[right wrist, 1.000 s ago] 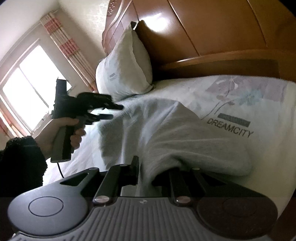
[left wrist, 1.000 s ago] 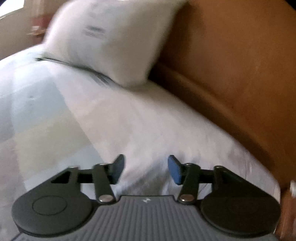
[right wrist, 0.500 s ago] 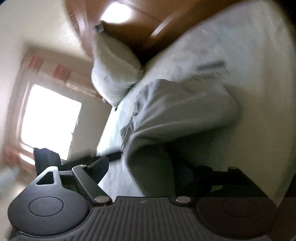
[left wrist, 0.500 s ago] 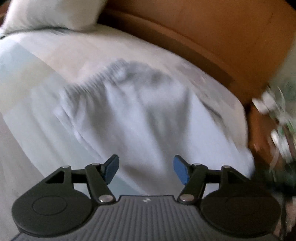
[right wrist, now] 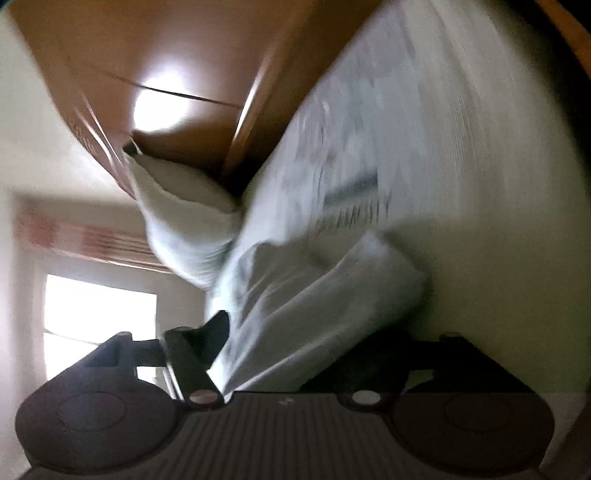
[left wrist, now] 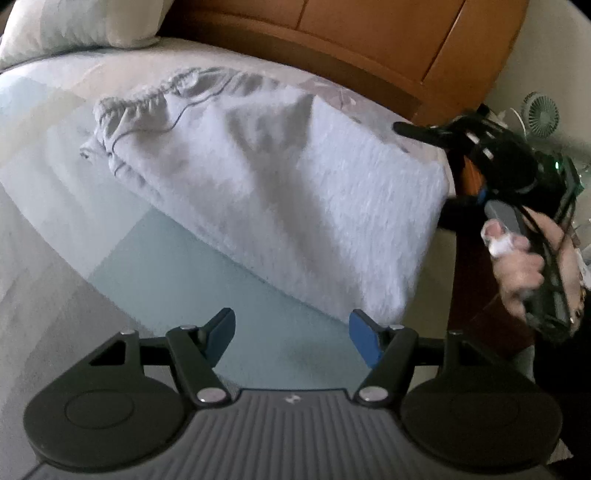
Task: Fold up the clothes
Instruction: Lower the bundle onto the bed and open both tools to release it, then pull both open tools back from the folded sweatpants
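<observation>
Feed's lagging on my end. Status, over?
Left gripper open, empty, jaws just widening, over sheet. Right gripper jaws just closing, garment between them, grip unclear. Pillow apart from garment.

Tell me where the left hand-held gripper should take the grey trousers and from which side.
Probably the gathered waistband of the grey trousers, approached from the near left across the sheet. Its bunched edge stands thick and free; the left hand-held gripper, jaws just opened wider, holds nothing.
</observation>
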Demonstrator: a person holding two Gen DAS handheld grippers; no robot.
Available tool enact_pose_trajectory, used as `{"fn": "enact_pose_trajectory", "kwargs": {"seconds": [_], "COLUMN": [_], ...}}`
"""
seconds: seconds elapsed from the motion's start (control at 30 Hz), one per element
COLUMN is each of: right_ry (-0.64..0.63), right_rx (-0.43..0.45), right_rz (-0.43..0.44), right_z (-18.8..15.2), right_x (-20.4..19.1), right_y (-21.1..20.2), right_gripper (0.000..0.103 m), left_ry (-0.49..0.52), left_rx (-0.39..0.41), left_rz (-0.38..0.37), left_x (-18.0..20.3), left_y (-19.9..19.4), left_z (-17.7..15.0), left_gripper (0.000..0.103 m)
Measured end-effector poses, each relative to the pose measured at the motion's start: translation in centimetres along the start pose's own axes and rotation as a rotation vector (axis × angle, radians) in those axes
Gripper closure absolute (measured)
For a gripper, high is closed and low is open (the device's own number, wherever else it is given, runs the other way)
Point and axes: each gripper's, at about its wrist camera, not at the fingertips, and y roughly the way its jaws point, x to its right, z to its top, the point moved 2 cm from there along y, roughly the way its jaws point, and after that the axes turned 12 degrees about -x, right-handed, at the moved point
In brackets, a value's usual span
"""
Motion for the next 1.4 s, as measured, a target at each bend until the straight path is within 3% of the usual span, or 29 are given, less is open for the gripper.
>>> {"fn": "enact_pose_trajectory", "kwargs": {"seconds": [0.03, 0.17, 0.3, 0.4, 0.43, 0.5, 0.6, 0.73, 0.77, 0.93, 1.03, 1.17, 1.27, 1.4], "right_ry": [-0.044, -0.256, -0.518, -0.531, -0.522, -0.506, -0.611, -0.823, -0.877, -0.954, -0.941, -0.928, -0.972, -1.033], "right_rx": [0.012, 0.071, 0.129, 0.094, 0.095, 0.136, 0.169, 0.169, 0.155, 0.078, 0.040, 0.020, 0.001, -0.085], "right_rz": [-0.047, -0.182, -0.316, -0.434, -0.483, -0.526, -0.516, -0.501, -0.507, -0.556, -0.601, -0.562, -0.473, -0.409], "right_z": [0.4, 2.1, 2.6, 2.9, 3.0, 3.0, 2.1, 0.6, 0.2, 0.5, 1.0, 1.3, 1.5, 1.8], "right_x": [-0.4, -2.5, -5.3, -3.9, -3.4, -2.9, -4.7, -7.7, -8.2, -7.7, -6.6, -6.4, -8.6, -11.6], "right_y": [0.0, -0.2, -1.0, -0.6, -0.8, -1.7, -2.3, -1.4, -0.4, 4.2, 5.1, 3.2, 3.5, 7.4], "right_gripper": [0.072, 0.089, 0.090, 0.081, 0.075, 0.072, 0.070, 0.053, 0.053, 0.053, 0.053, 0.053, 0.056, 0.075], "left_ry": [-0.001, -0.002, 0.012, 0.026, 0.030, 0.045, 0.074, 0.128, 0.143, 0.124, 0.068, 0.009, 0.012, 0.045], "left_rx": [-0.004, -0.010, -0.008, -0.010, -0.011, -0.005, 0.026, 0.123, 0.151, 0.199, 0.208, 0.239, 0.279, 0.321], "left_rz": [-0.002, -0.004, -0.011, 0.001, 0.012, 0.039, 0.094, 0.196, 0.219, 0.220, 0.200, 0.148, 0.137, 0.119], "left_x": [0.0, -0.4, -0.5, -0.6, -0.7, -1.0, -1.4, -1.1, -1.0, -1.6, -4.0, -6.3, -6.3, -6.1], "left_y": [0.1, 0.0, -0.2, -0.3, -0.4, -0.7, -1.5, -1.9, -1.8, 1.6, 3.6, 2.6, 0.9, 0.6], "left_z": [-0.2, -0.4, -0.7, -1.0, -1.0, -0.7, 0.6, 4.8, 6.1, 10.9, 10.0, 7.7, 8.3, 10.6], "left_gripper": [0.034, 0.034, 0.033, 0.033, 0.033, 0.033, 0.033, 0.033, 0.033, 0.034, 0.032, 0.032, 0.034, 0.032]}}
